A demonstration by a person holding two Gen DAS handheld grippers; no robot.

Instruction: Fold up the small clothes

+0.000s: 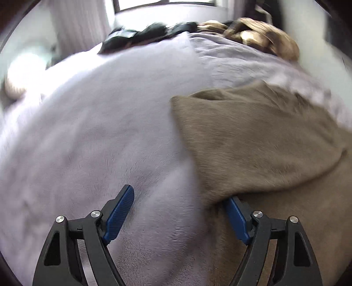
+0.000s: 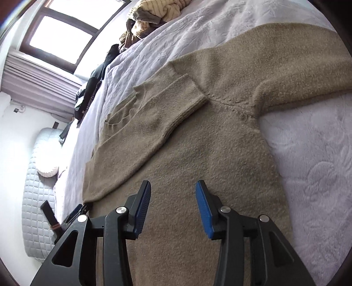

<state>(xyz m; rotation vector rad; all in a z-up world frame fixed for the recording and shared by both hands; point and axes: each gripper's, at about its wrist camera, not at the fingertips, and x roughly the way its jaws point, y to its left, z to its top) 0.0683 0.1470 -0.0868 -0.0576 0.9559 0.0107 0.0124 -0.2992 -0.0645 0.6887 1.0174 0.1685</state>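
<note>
A tan knit sweater (image 2: 198, 143) lies spread on the lilac bedspread (image 2: 319, 165). One sleeve (image 2: 167, 110) is folded across its body; the other sleeve (image 2: 297, 72) stretches out to the right. My right gripper (image 2: 173, 189) is open and empty, just above the sweater's lower body. In the left wrist view the sweater (image 1: 253, 136) fills the right side. My left gripper (image 1: 179, 195) is open at its left edge, with the right finger (image 1: 236, 216) tucked under the folded edge and the left finger (image 1: 120, 214) over the bedspread (image 1: 99, 132).
A heap of tan and striped clothes (image 2: 154, 13) and dark garments (image 2: 94, 83) lie at the far end of the bed. A quilted grey mat with a white cushion (image 2: 47, 169) lies on the floor to the left, below a window with curtains (image 2: 39, 88).
</note>
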